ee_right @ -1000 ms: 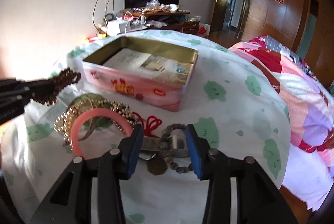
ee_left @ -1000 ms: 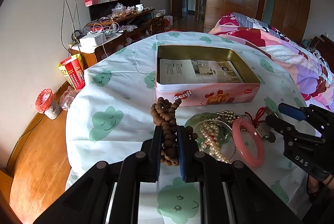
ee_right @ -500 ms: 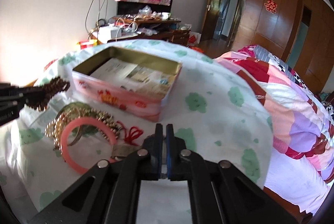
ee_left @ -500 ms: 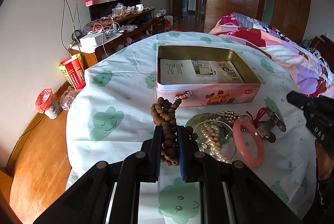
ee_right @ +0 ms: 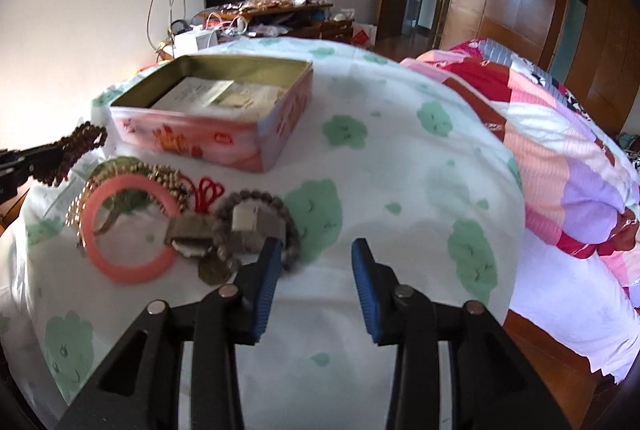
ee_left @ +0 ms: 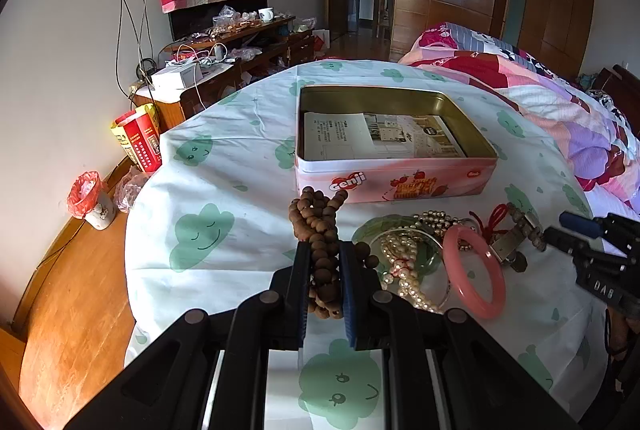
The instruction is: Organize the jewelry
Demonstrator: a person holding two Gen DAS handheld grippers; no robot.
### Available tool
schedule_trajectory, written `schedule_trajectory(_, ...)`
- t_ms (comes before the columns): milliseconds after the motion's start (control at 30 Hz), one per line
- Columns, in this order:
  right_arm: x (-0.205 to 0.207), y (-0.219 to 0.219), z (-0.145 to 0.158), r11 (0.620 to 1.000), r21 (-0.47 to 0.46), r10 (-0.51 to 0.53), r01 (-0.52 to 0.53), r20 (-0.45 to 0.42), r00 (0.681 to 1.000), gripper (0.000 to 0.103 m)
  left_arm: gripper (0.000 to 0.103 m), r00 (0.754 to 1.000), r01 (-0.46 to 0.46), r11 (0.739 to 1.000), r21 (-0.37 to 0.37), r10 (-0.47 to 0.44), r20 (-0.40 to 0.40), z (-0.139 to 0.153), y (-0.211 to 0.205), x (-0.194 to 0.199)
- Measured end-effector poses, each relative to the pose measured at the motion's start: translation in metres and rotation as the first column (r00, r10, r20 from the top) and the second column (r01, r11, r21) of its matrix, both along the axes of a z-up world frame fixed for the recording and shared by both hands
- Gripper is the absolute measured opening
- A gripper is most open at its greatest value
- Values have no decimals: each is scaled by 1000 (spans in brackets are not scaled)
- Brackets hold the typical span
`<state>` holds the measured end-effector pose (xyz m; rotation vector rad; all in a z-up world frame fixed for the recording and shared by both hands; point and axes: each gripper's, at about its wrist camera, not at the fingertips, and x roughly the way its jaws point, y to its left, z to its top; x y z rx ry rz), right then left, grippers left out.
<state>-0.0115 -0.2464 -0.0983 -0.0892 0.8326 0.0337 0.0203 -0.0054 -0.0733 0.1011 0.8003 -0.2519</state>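
Two risks: my left gripper (ee_left: 324, 286) pinches the wooden bead strand (ee_left: 320, 230) — loops could slip; my right gripper (ee_right: 316, 280), just reopened, empty, may snag the dark bracelet (ee_right: 256, 218).

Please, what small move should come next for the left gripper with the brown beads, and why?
Probably carry the brown bead string forward and over the open tin. The left gripper already clamps the beads, and the tin holds only paper, no jewelry yet. The right gripper has just been opening, empty, beside the pile.
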Motion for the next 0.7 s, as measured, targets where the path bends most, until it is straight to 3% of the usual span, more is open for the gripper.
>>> schedule_trajectory(233, -1, 12, -14, 999, -5, 43, -43, -20, 999, 40, 14, 1000, 5, 1000, 3, -5, -3, -1, -3, -1)
schedule_trajectory(267, -1, 12, -13, 999, -3, 44, -44, -19, 999, 31, 14, 1000, 4, 1000, 3, -4, -3, -1, -3, -1)
schedule_trajectory(300, -1, 12, -13, 999, 1, 49, -49, -17, 999, 4, 14, 1000, 4, 1000, 3, -4, -2, -1, -3, -1)
schedule_trajectory(333, 0, 12, -13, 999, -10, 48, -48, -15, 999, 1, 14, 1000, 5, 1000, 3, -5, -3, -1, -3, -1)
schedule_trajectory(700, 11, -6, -20, 997, -74, -28, 27, -4, 1000, 2, 14, 1000, 7, 1000, 7, -7, -10, -4, -4, 0)
